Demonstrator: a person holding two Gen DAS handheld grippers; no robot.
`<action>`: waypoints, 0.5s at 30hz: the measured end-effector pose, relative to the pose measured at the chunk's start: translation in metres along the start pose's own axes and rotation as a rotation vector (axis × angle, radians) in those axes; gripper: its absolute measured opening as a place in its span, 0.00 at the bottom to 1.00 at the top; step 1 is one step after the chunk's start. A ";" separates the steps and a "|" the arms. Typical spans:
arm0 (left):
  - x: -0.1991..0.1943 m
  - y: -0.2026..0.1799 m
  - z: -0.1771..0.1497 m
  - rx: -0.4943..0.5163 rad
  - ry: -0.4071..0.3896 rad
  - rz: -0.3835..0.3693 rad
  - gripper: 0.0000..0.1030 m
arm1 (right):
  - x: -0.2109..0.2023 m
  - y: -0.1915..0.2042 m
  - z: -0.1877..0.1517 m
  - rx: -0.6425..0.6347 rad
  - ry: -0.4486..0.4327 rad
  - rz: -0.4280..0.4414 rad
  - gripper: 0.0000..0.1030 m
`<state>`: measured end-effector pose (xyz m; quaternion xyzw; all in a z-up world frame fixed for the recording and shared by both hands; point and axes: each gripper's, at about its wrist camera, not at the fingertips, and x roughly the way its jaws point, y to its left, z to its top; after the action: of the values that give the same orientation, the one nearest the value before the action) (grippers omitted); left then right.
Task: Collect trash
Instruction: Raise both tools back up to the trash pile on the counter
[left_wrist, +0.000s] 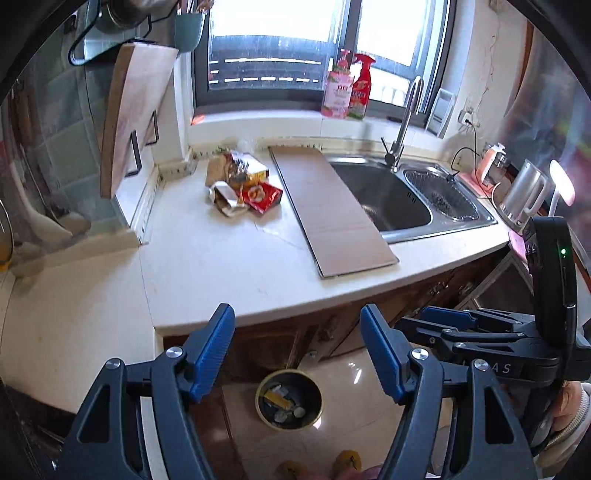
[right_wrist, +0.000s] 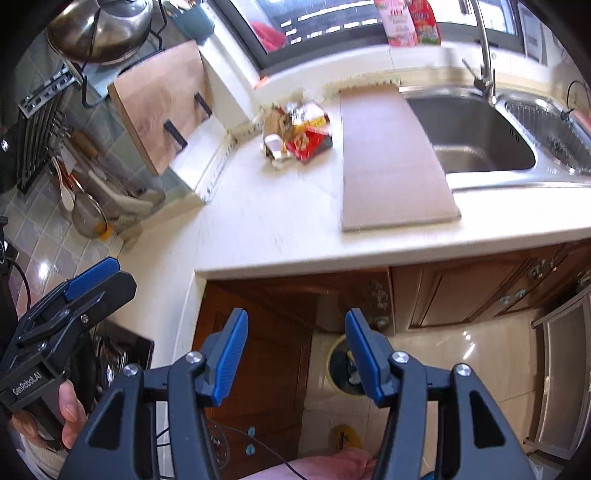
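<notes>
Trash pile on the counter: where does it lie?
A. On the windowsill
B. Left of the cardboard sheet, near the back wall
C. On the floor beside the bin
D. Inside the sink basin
B: the trash pile sits on the countertop left of the cardboard sheet.

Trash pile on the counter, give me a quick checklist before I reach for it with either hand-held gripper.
1. Left hand-held gripper open with nothing between the fingers: ok.
2. Right hand-held gripper open with nothing between the fingers: ok.
3. Trash pile in sight, wrappers and a red packet heaped near the back wall: ok.
4. Path over the counter free in front of the pile: ok.
5. Cardboard sheet lies apart from the pile, to its right, partly over the sink: ok.
6. Trash bin on the floor, uncovered, room left inside: ok.
</notes>
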<state>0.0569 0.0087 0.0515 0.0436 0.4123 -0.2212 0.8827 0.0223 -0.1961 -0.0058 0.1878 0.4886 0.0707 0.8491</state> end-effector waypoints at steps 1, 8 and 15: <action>-0.002 0.003 0.004 0.004 -0.011 -0.002 0.67 | -0.003 0.003 0.004 0.001 -0.014 -0.005 0.54; -0.002 0.020 0.019 -0.004 -0.061 -0.007 0.68 | -0.009 0.018 0.027 -0.009 -0.071 -0.023 0.54; 0.024 0.030 0.038 -0.020 -0.056 0.044 0.69 | 0.012 0.013 0.061 -0.030 -0.073 -0.004 0.54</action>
<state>0.1099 0.0172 0.0549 0.0374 0.3888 -0.1988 0.8988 0.0816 -0.1958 0.0178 0.1768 0.4566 0.0696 0.8691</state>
